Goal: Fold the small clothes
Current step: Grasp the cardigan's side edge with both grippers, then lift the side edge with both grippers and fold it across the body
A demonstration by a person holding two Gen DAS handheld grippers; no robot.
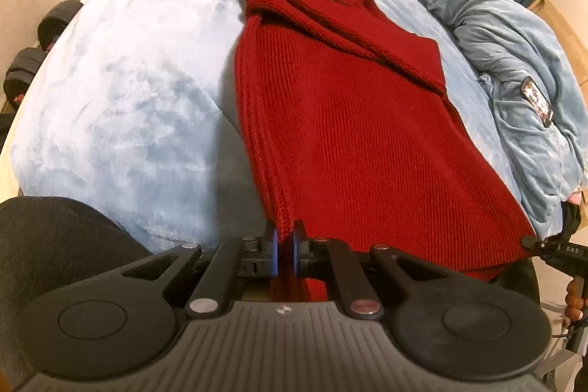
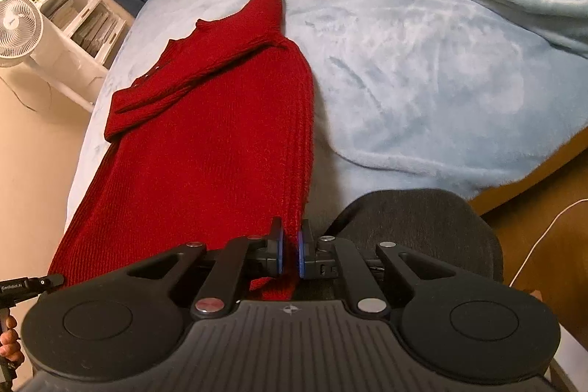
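Here we pinch the red sweater's (image 1: 330, 120) hem with both the left gripper (image 1: 284, 245) and right gripper (image 2: 290, 254), jaws nearly closed; its length runs toward frame top.

Warm, moderately dim indoor light falling on both views. Soft shadow lying beside red ribbed knit sweater (image 1: 330, 105) on pale blue fleece blanket (image 1: 128, 61). Fisheye bending edges strongly; corners darkening. Slight blur softening left sweater edge in left view.
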